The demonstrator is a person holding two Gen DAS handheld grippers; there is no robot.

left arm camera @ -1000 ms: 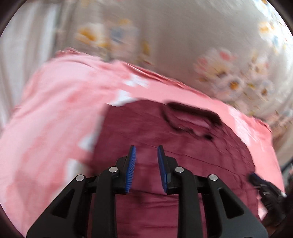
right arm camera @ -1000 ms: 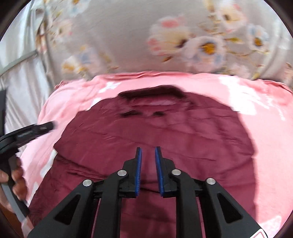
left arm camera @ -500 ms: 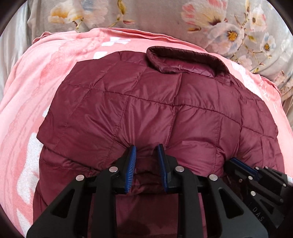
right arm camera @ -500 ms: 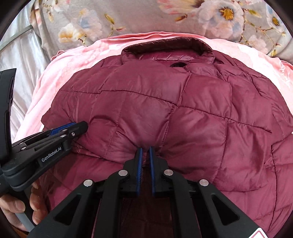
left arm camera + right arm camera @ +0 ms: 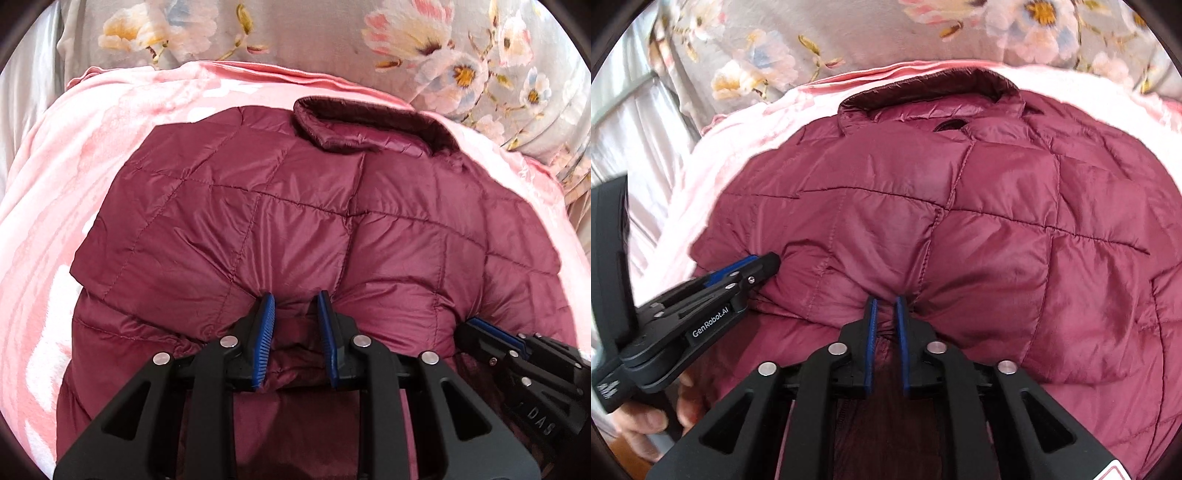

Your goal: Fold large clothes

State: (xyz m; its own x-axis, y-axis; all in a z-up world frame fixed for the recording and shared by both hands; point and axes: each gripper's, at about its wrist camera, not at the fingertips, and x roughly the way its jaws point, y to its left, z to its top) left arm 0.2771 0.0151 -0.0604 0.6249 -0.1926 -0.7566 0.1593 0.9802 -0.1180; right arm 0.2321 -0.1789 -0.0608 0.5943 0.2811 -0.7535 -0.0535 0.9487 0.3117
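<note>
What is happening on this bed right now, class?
A person holding two grippers is folding a maroon quilted jacket spread on a pink blanket. The left gripper and right gripper each pinch the folded-over edge of the jacket, side by side, with its lower part doubled up toward the collar.

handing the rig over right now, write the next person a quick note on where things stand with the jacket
Left gripper: fingers pinching a bunch of the maroon puffer jacket at the folded edge nearest you.
Right gripper: fingers nearly closed on the same edge, further to the right.
Jacket: lies on the pink blanket over the floral sheet, collar at the far end.
Done: the lower part looks folded up over the body, making a puffy double layer.
Left: probably release both grips, press it flat, then fold again to make it compact.
</note>
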